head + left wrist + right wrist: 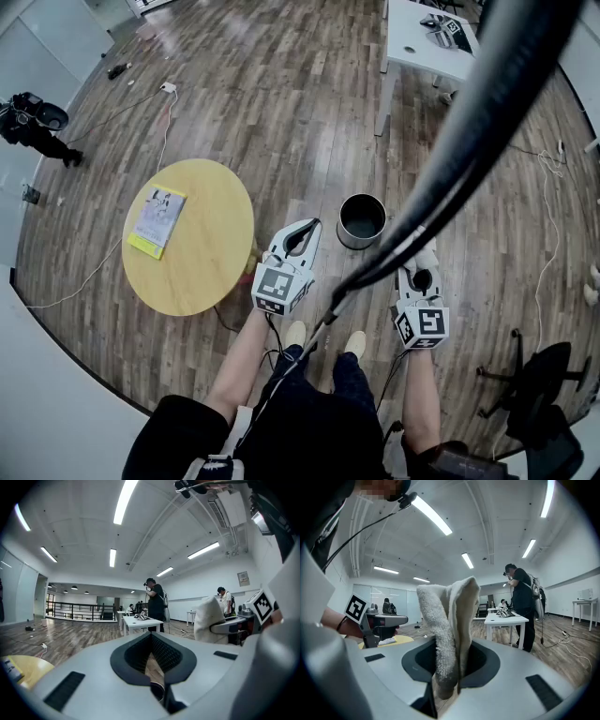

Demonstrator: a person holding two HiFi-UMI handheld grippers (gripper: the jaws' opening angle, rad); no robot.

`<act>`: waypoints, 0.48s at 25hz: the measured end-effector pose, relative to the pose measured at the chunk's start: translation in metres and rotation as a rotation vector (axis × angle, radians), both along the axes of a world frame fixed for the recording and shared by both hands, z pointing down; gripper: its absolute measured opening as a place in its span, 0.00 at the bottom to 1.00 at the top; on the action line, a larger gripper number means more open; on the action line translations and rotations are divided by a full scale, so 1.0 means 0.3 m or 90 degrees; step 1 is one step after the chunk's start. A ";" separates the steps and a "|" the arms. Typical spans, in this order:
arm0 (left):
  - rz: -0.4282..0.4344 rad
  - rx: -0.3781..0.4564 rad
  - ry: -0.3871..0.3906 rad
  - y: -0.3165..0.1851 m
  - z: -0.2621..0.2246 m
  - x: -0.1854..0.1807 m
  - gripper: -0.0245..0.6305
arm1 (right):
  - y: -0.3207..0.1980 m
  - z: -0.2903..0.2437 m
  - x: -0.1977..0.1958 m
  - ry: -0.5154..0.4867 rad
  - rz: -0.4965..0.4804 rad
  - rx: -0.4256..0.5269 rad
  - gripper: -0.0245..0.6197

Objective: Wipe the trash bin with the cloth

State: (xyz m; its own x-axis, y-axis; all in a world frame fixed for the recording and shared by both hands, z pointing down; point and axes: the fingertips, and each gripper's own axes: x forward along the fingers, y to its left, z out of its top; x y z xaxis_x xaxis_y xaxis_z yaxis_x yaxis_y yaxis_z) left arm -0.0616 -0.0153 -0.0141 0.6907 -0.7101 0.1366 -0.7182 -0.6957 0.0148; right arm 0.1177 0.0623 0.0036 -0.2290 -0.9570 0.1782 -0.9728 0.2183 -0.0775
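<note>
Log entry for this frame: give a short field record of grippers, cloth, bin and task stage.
left gripper: shut, nothing between jaws
right gripper: shut on cloth, which sticks out past the jaws
trash bin: upright on the wood floor, ahead between the grippers, cloth not touching it
table: round, yellow, a booklet on it
task stage: wiping not yet begun

Cloth (447, 620): terry, rough looped pile, off-white, matt. Bin (362, 221): metal by look, dull sheen on rim, dark inside. Table (211, 272): pale wood, smooth, matt. Booklet (157, 220): paper, slightly glossy cover. Floor (281, 112): wood planks, low gloss (light streaks on it). Left gripper (152, 635), right gripper (451, 639): smooth matt grey plastic shells; pads (166, 653) dark, finely ribbed.
</note>
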 end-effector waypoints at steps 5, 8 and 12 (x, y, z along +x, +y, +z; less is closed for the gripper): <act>-0.020 -0.003 -0.001 -0.085 0.109 -0.023 0.03 | -0.102 0.105 -0.009 0.005 -0.021 -0.004 0.19; -0.028 -0.003 -0.007 -0.131 0.174 -0.049 0.03 | -0.144 0.189 -0.022 -0.001 -0.026 -0.014 0.19; -0.037 0.007 -0.005 -0.213 0.260 -0.063 0.03 | -0.207 0.316 -0.030 0.001 -0.033 -0.021 0.19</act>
